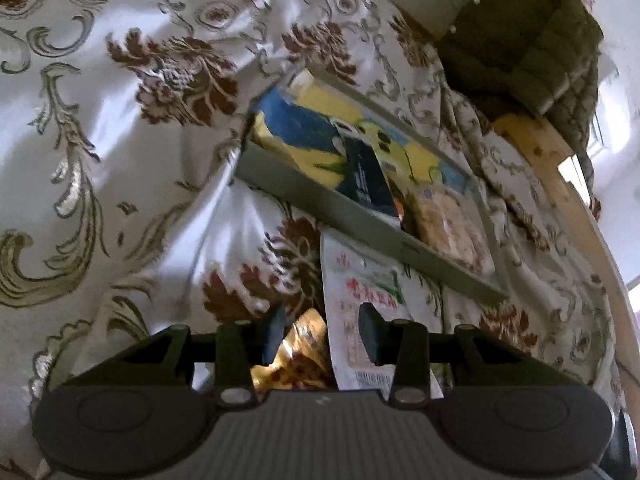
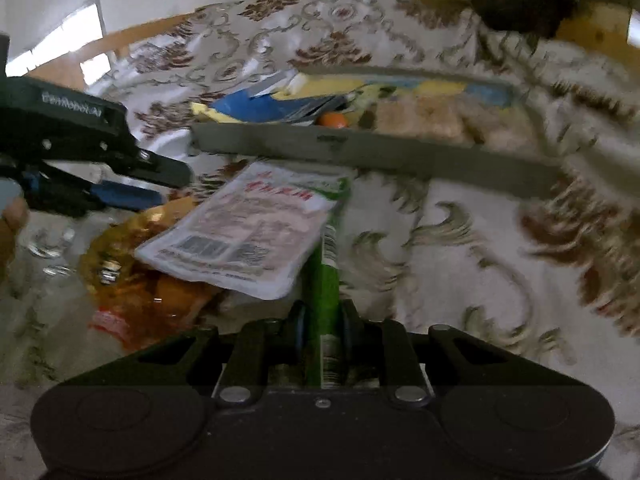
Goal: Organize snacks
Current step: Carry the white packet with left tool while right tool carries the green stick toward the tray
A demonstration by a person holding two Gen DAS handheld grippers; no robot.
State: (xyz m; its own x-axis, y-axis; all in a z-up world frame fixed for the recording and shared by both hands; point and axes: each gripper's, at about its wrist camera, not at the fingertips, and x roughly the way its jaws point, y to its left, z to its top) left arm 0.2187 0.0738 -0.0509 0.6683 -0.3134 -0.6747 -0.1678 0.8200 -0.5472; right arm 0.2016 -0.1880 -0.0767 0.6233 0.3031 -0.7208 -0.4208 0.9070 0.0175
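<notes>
Clamped at the bottom centre of the right wrist view, the right gripper (image 2: pixel 322 330) has its jaws pinched shut on the edge of a green snack packet (image 2: pixel 326 280), held on edge and running up the frame. Just beyond it lies the white packet with red lettering (image 2: pixel 248 232), overlapping a gold-orange wrapper (image 2: pixel 132 248) on the patterned cloth (image 2: pixel 440 248). The left gripper (image 1: pixel 322 334) hovers partly open over those two, its pads seemingly touching neither (the picture is blurred, so I wouldn't swear to it). Further up sits the grey tray (image 2: pixel 360 150), already crowded with snacks. To do this well, I'd lift the green packet clear over the tray's near wall and aim for the gap by the orange piece (image 2: pixel 333 120), keeping the grip firm.
</notes>
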